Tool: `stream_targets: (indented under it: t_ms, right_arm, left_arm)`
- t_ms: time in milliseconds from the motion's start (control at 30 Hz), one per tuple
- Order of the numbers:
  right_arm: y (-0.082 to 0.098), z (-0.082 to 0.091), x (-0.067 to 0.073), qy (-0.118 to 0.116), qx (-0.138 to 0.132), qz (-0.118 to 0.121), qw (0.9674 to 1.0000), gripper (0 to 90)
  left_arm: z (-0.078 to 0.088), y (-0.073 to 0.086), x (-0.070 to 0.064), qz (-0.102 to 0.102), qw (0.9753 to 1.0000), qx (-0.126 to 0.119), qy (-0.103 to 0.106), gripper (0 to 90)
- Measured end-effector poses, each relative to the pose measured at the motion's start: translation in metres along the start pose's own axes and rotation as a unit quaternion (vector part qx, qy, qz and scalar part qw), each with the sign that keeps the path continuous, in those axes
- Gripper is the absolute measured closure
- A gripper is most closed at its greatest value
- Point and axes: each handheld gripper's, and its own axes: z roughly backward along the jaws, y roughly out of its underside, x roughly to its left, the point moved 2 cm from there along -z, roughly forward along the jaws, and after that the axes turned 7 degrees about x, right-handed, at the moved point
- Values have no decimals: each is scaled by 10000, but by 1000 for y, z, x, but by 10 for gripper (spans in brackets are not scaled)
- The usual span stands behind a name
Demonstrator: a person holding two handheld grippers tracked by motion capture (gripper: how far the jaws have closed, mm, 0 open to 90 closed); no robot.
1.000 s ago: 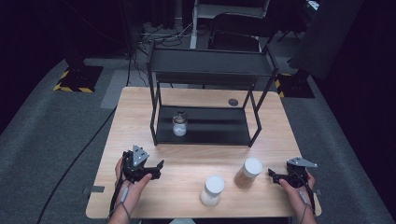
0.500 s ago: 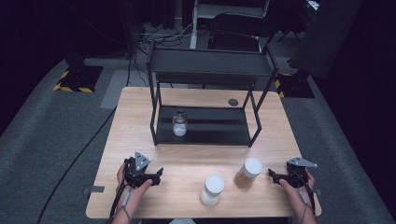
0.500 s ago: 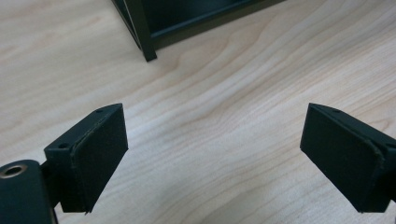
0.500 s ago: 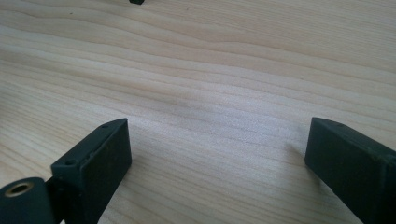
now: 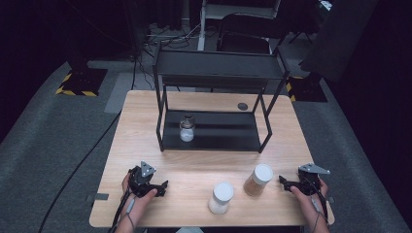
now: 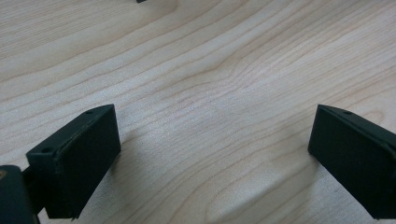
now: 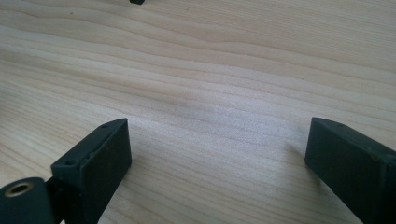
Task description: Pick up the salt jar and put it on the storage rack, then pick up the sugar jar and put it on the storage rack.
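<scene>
Three jars stand on the scene. Two of them sit on the bare front part of the wooden table [image 5: 199, 165]: a jar with white contents and a white lid [image 5: 221, 197] near the front edge, and just beside it, to its right and a little farther back, a jar with brown contents and a white lid [image 5: 257, 179]. The two stand close together, though whether they touch cannot be told. The third, a small glass jar with a dark lid [image 5: 186, 128] and white contents in its lower part, stands upright on the bottom shelf of a black metal rack [image 5: 218, 73], toward that shelf's left end.

Left of the white jar, well apart from it, the left gripper [image 5: 158, 187] rests low over the tabletop in the person's left hand [image 5: 138, 199]; its own view shows its jaws spread wide with only wood grain between them. The right gripper [image 5: 286, 183] lies near the brown jar's right side, held by the right hand [image 5: 308, 194], its jaws likewise wide apart over bare wood.

A small dark round disc [image 5: 242, 106] lies on the table behind the rack. Grey carpet [image 5: 58, 145] surrounds the table, with a black cable [image 5: 87, 160] running across it at the left.
</scene>
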Motion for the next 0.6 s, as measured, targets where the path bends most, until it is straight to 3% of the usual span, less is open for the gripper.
stream_targets:
  t_ms: [600]
  right_arm:
    - [0,1,0,-12,-6,28,10000,82]
  left_arm:
    - [0,0,0,7,10000,11,-6,8]
